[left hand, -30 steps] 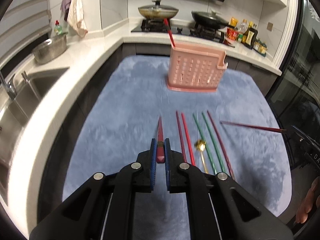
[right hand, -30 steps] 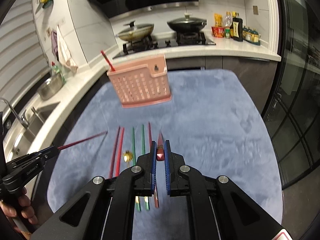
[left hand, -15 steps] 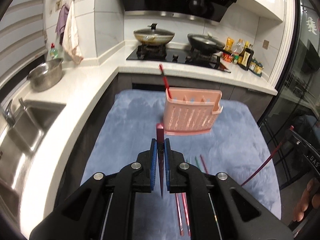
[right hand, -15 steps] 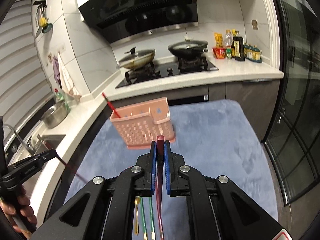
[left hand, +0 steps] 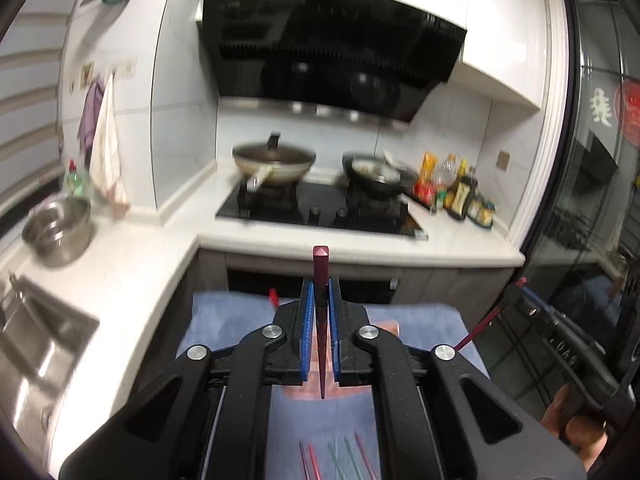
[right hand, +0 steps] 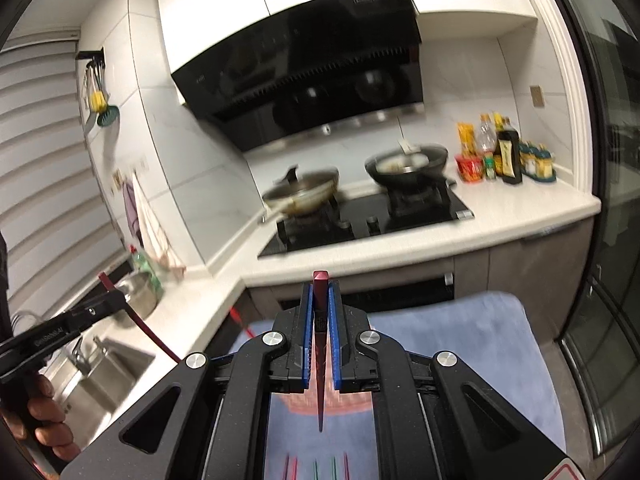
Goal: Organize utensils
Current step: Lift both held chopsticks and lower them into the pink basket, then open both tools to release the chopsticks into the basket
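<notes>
My left gripper is shut on a dark red chopstick that stands upright between the blue pads, thick end up. My right gripper is shut the same way on another dark red chopstick. Both are held above the blue mat. The pink basket shows only in slivers behind the fingers, with a red chopstick sticking out of it. Several red and green chopsticks lie on the mat below. Each view catches the other gripper at its edge.
Behind the mat runs a white counter with a stove, a lidded wok and a pan. Condiment bottles stand at the right. A steel bowl and a sink are at the left, a glass door at the right.
Both grippers rose from the mat, each keeping its chopstick. The chopsticks swung from lying forward to standing upright. The basket slid down behind the fingers as the views tilted up.
</notes>
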`<state>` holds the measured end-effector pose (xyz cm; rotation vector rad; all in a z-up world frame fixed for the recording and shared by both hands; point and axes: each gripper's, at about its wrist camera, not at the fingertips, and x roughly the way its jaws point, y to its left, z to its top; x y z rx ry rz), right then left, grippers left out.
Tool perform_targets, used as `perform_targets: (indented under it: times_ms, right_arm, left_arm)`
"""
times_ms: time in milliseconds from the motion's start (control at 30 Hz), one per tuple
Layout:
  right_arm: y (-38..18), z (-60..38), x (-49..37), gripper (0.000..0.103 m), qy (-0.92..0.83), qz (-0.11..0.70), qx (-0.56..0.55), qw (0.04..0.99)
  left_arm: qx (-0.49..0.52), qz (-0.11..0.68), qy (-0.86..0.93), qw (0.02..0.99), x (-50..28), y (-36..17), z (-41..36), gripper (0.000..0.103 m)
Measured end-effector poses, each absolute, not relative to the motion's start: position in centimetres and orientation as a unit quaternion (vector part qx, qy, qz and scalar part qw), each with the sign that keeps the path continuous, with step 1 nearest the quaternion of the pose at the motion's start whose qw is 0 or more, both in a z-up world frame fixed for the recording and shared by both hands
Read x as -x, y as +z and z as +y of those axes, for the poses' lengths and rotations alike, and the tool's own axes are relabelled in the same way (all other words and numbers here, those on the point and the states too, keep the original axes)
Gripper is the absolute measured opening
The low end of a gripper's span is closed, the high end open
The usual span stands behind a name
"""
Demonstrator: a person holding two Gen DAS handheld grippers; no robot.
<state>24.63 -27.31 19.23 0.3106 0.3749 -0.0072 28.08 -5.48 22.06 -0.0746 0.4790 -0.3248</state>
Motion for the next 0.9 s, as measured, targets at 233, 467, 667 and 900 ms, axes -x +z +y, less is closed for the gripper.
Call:
perform_targets:
  times_ms: [233, 467, 667, 900]
  right_arm:
    - [19.7, -27.1, -30.2, 0.007, -0.006, 0.178, -0.154, 0.972]
    - [14.3, -27.9, -34.2, 0.007, -0.015, 0.241, -0.165, 0.956]
    - [11.0, -28.0, -35.6, 0.007, -0.013, 0.276, -0.172, 0.946]
    - [9.6, -27.4, -35.9, 0.012, -0.016, 0.288, -0.165, 0.943]
  left_arm:
    - [0.042, 0.224, -0.146, 0.963, -33.2, 22.2, -6.6, 0.007]
    - [0.034, 0.267, -0.13, 0.954, -36.6, 16.7, -7.0, 0.007]
    - [0.026, 0.301, -0.118, 0.946, -38.2, 13.0, -7.5, 0.007]
    - [0.01, 0.301, -0.097, 0.949, -38.4, 11.8, -7.7, 0.008]
